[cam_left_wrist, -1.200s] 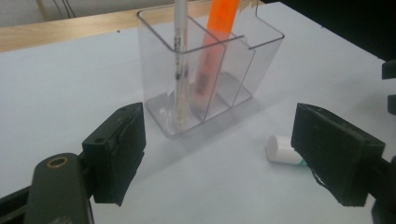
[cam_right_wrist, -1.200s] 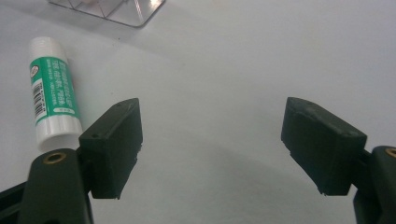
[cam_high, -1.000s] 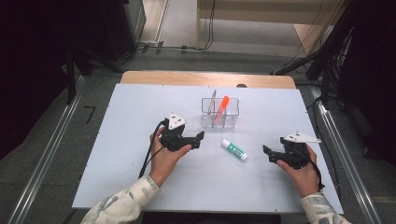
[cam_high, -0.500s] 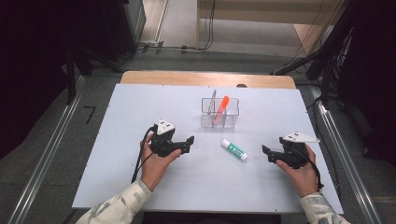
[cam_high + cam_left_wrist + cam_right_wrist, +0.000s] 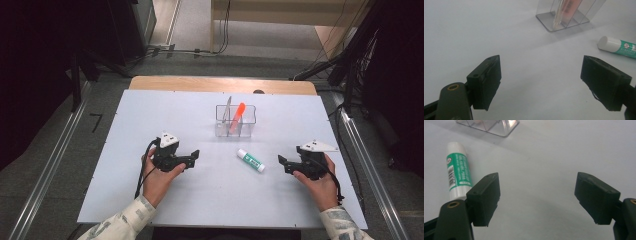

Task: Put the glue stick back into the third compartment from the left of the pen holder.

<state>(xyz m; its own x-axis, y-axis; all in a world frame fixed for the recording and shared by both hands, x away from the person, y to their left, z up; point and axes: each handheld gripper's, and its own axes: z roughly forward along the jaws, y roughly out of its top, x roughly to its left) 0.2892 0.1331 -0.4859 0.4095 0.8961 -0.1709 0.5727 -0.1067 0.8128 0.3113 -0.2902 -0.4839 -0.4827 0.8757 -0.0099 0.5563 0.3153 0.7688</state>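
High view, stock: glue stick (image 5: pixel 250 160) lying loose on bench (image 5: pixel 125 130), between L tool (image 5: pixel 192 157) and R tool (image 5: pixel 283 162), just in front of clear organiser (image 5: pixel 235 120) holding orange pen (image 5: pixel 238 115) and a grey item. Both tools gaping wide, gripping nothing. Judging: pens in, glue stick pending.

Glue stick (image 5: pixel 619 46): cut off by the right edge in the left gripper view; label print too small to read. In the right gripper view its lower end is hidden behind a jaw.

Clear organizer (image 5: pixel 489 126): top cut off in both gripper views.

Orange pen (image 5: pixel 237 117) and grey item (image 5: pixel 227 109): kind too small to tell in the high view; blurred through the plastic up close.
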